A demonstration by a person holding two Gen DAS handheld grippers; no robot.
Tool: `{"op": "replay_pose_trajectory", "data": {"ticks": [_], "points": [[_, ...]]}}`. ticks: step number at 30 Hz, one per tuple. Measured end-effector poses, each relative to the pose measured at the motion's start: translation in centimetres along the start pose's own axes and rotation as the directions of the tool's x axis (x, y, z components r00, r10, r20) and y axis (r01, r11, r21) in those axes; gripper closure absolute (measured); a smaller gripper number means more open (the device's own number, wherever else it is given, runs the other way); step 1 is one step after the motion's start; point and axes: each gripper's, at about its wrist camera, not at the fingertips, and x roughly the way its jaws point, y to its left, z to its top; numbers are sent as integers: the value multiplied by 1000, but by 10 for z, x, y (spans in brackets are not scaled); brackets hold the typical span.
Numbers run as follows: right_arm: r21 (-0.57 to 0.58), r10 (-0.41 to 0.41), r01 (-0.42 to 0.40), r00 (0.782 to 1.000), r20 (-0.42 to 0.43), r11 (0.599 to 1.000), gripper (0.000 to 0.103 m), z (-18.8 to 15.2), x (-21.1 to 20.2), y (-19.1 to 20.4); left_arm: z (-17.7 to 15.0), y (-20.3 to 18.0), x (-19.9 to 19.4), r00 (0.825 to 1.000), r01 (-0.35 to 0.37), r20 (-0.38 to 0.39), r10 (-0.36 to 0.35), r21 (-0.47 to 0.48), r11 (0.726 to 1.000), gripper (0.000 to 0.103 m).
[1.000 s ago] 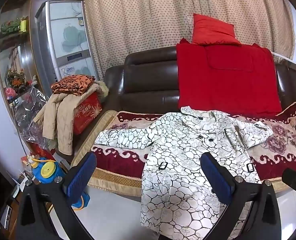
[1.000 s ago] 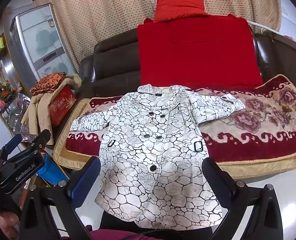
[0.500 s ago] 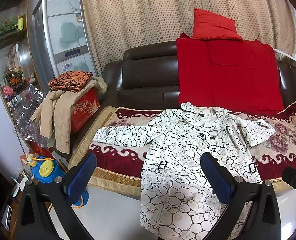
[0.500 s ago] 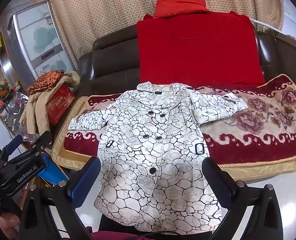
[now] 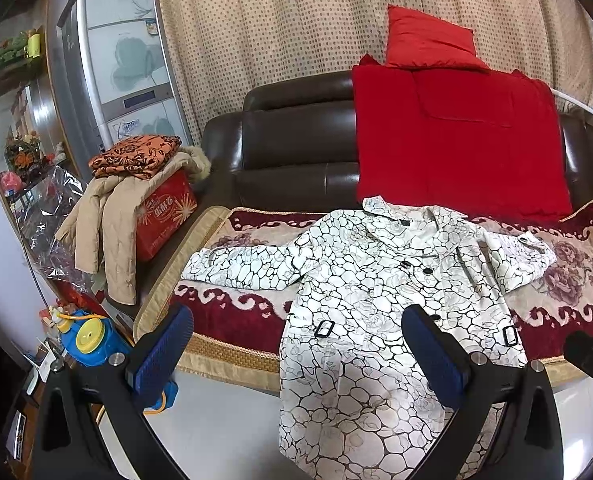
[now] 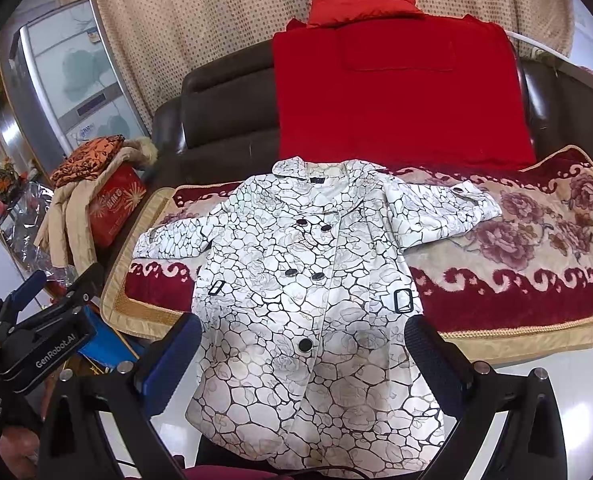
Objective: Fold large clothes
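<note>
A white coat with a black cracked-stone print and dark buttons lies face up on the sofa seat, sleeves spread to both sides, its hem hanging over the front edge. My left gripper is open, held in the air short of the coat's left half. My right gripper is open too, hovering in front of the coat's lower half with nothing between its blue pads. The left gripper's black body shows at the right wrist view's left edge.
The coat rests on a floral red and cream sofa cover over a dark leather sofa. A red blanket and red pillow sit behind. At the left are a beige jacket, a red box and a blue toy.
Both grippers have drifted slightly closer to the sofa and lower, so the coat sits a little larger and higher in view. Both stay open and the coat has not moved.
</note>
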Motion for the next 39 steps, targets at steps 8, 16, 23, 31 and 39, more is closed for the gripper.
{"op": "replay_pose_trajectory", "data": {"ticks": [8,16,23,31,39], "points": [[-11,-10,10,999,-33,1000,0,7,15,0,5,-3,14,1000,-4,-21,4,2,1000,0],[-12,-21,20,998,-55,1000,0,16,32,-3,10,-7,31,999,-8,-40,8,11,1000,0],[-10,-42,42,996,-73,999,0,24,48,-8,14,-12,49,998,-16,-53,17,22,1000,0],[94,-12,17,999,-53,995,0,47,88,-61,8,-32,119,969,100,-229,-92,22,995,0],[525,-6,14,1000,-17,851,0,42,175,-238,-26,-67,187,890,186,-428,-159,22,982,0]]}}
